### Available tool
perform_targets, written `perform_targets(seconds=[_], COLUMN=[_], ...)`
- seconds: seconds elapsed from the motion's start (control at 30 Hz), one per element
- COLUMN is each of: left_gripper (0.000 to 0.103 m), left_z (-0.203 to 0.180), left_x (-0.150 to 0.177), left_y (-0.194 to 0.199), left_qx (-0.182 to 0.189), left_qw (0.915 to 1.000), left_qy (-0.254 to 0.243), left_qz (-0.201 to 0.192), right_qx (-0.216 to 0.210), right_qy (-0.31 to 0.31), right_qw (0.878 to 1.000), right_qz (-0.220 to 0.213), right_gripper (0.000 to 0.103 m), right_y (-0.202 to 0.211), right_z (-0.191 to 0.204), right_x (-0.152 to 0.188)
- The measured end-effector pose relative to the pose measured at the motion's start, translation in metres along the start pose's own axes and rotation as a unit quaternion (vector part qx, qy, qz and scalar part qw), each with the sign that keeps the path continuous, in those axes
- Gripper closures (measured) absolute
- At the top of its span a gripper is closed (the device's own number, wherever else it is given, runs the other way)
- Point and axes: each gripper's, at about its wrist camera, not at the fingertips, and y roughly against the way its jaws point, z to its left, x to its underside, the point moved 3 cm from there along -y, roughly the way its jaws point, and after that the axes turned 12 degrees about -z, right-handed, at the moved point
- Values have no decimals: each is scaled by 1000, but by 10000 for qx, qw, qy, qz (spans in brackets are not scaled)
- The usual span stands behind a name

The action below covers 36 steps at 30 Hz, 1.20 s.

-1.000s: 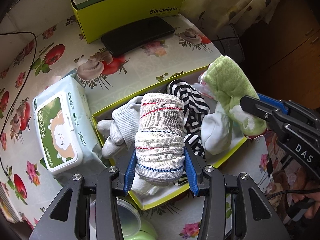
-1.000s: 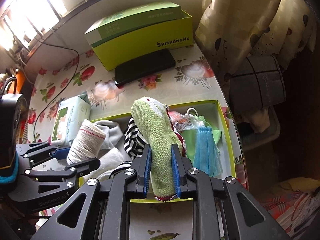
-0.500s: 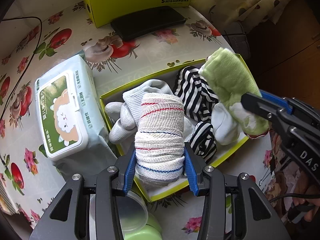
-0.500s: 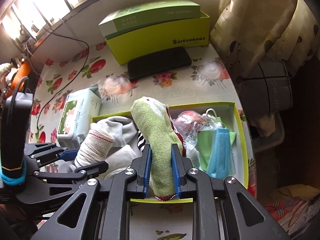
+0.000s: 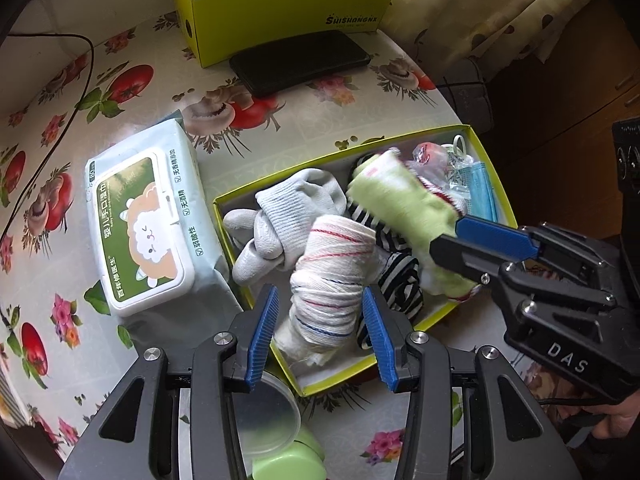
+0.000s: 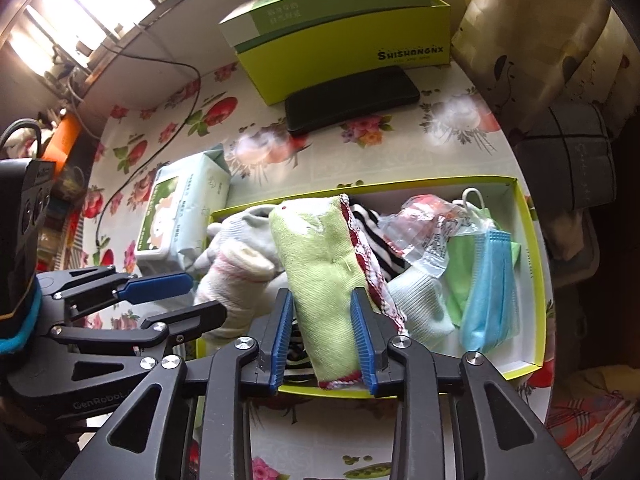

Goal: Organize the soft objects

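A white gauze roll with red and blue stripes (image 5: 330, 276) lies in the yellow-green open box (image 5: 404, 336). My left gripper (image 5: 320, 332) is open, its blue pads standing apart on either side of the roll. A light green towel with red trim (image 6: 324, 280) lies over the box contents, and my right gripper (image 6: 322, 336) is open around its near end. The box also holds grey gloves (image 5: 288, 216), striped socks (image 5: 400, 280), a white sock (image 6: 420, 300) and blue face masks (image 6: 488, 280). The roll shows in the right wrist view (image 6: 236, 280) too.
A wet-wipes pack (image 5: 140, 228) lies left of the box. A black phone (image 5: 300, 60) and a green carton (image 5: 288, 12) sit at the back. A green lidded jar (image 5: 280, 432) is under my left gripper. The table edge and a curtain (image 5: 480, 8) are on the right.
Both grippers opened: the left let go of the gauze roll, the right let go of the green towel. Both items dropped lower into the box.
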Motion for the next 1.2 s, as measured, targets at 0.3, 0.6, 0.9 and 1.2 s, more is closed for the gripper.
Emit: perform_targets(seconds=[0.3, 0.6, 0.9, 1.2], left_gripper=[58, 66, 66, 65], left_z=[9, -8, -18, -21], left_x=[-2, 0, -1, 11], left_y=[13, 6, 28, 46], left_qx=[131, 251, -19, -187], left_qw=[9992, 9996, 9989, 9979], left_qy=[307, -57, -339, -469], left_qz=[-201, -134, -308, -408], right_qx=[-171, -124, 250, 486], right_qy=[-163, -59, 212, 271], right_qw=[9997, 9999, 9994, 9984], right_qz=[-54, 58, -147, -119], right_gripper=[74, 84, 74, 61], right_y=[4, 5, 40, 54], right_z=[-1, 3, 12, 25], right_x=[4, 8, 11, 27])
